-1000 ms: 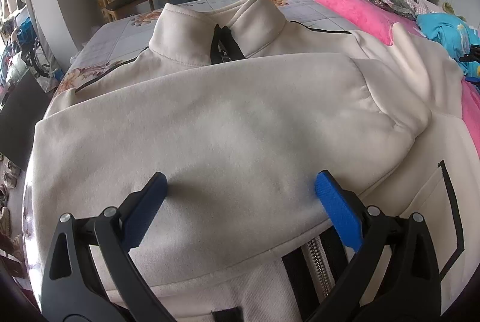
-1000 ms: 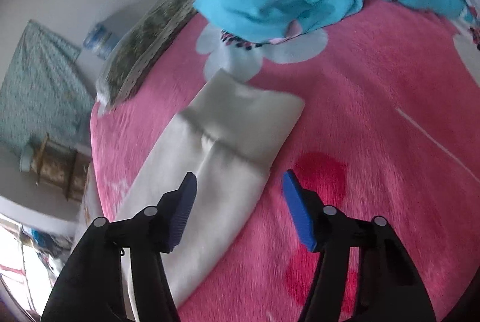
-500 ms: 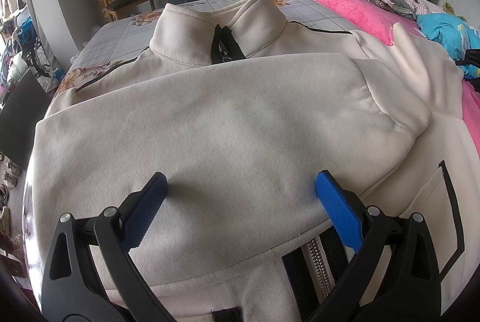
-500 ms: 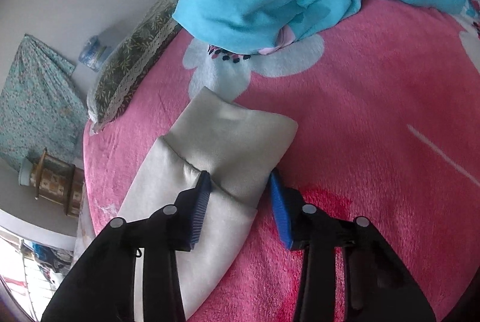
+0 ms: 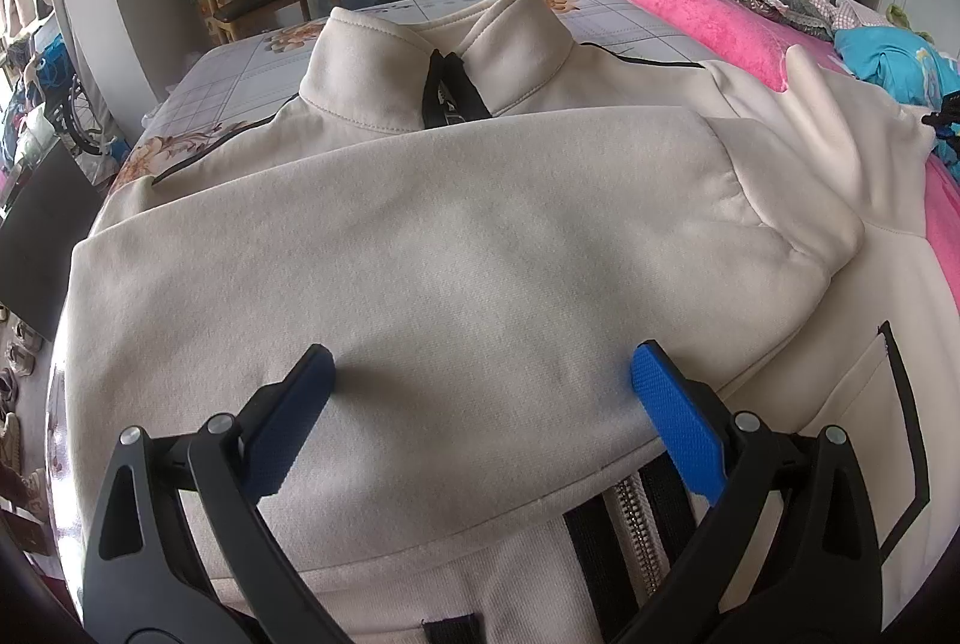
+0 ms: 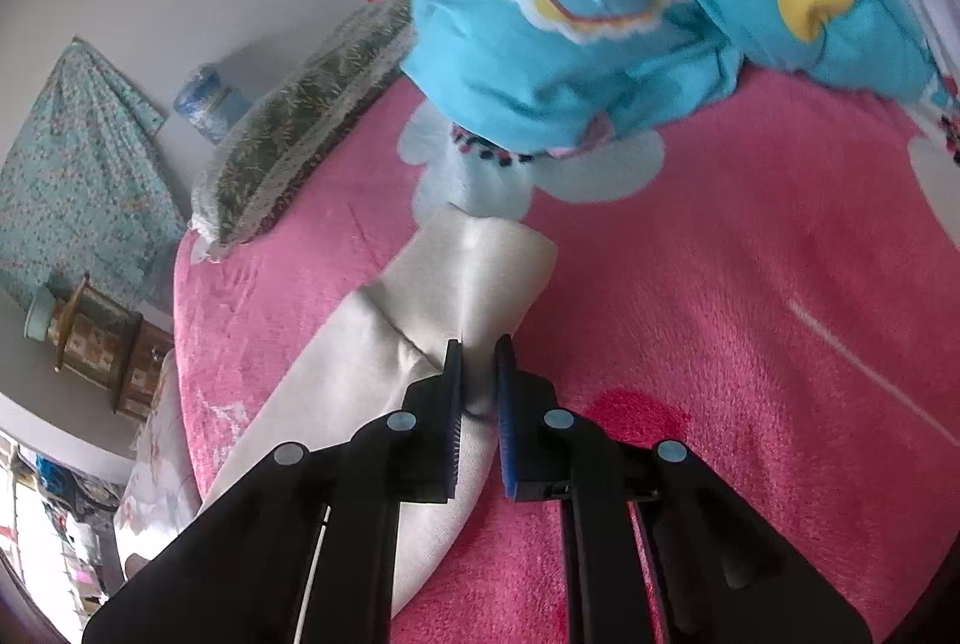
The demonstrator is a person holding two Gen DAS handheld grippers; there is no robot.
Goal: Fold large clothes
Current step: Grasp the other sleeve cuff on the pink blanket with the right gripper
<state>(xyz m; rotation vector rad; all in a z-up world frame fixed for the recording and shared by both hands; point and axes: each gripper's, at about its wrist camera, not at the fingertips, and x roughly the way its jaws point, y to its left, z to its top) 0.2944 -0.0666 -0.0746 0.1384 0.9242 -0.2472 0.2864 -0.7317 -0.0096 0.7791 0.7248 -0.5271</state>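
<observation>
One large cream jacket (image 5: 456,248) lies spread across the bed (image 5: 240,68), collar toward twelve o'clock in the left wrist view, with one sleeve folded flat across the chest and its zipper (image 5: 639,536) showing at six o'clock. In that view nothing has shifted since a second ago: the left gripper (image 5: 480,374) hangs over the folded sleeve with its jaws wide open, blue pads (image 5: 678,434) apart at eight and four o'clock, no cloth between them.

The pink blanket (image 6: 750,344) fills the right wrist view, with a turquoise patterned quilt (image 6: 630,14) heaped at one o'clock and a green pillow (image 6: 300,134) at ten o'clock. The jacket's other sleeve (image 6: 384,374) runs from seven o'clock toward the centre, its ribbed cuff (image 6: 480,266) lying on the blanket just below the quilt.

Here the change is plain. A second ago the right gripper (image 6: 479,392) stood open, straddling the sleeve's edge; half a second ago its jaws had narrowed on either side of the cuff seam. Now they are closing on the sleeve, the pads nearly together and pinching a ridge of cream fabric just behind the cuff. The cuff has puckered and lifted a little off the blanket, where before it lay flat.
</observation>
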